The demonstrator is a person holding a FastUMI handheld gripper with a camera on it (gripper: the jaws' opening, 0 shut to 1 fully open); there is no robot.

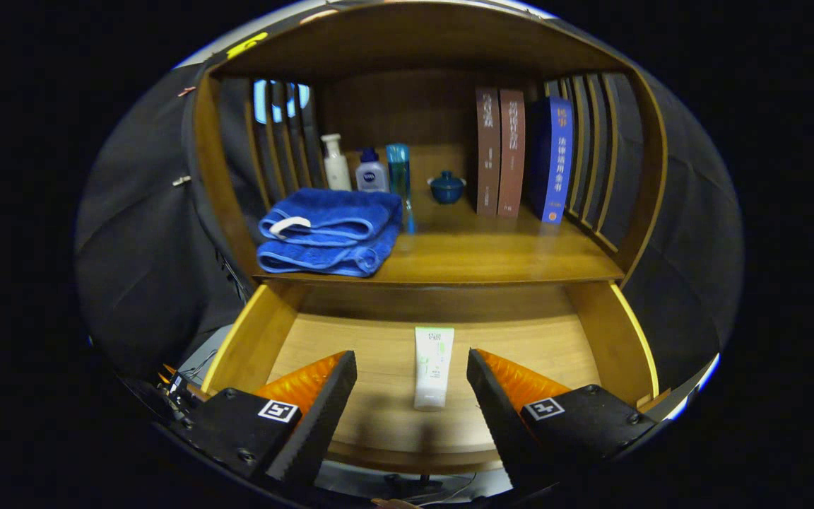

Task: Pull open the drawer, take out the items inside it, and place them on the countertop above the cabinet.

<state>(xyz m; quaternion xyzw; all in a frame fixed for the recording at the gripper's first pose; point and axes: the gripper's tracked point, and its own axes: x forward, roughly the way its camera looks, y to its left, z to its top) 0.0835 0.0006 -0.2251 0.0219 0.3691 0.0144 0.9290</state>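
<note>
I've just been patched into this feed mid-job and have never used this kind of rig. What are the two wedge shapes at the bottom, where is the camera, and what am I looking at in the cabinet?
The camera rides on a hand-held two-finger gripper and looks forward along its fingers; those are the two wedges. They stand apart, open, holding nothing.

Below them is the drawer, already pulled open. One thing lies in it: a white tube, lengthwise on the drawer floor, between the fingers and touching neither.

Above the drawer is the wooden countertop, where the tube should go. On it lie folded blue towels to one side, with three bottles behind them. A small dark lidded pot stands in the middle, and three upright books stand on the other side.

A likely next move is closing on the tube.
</note>
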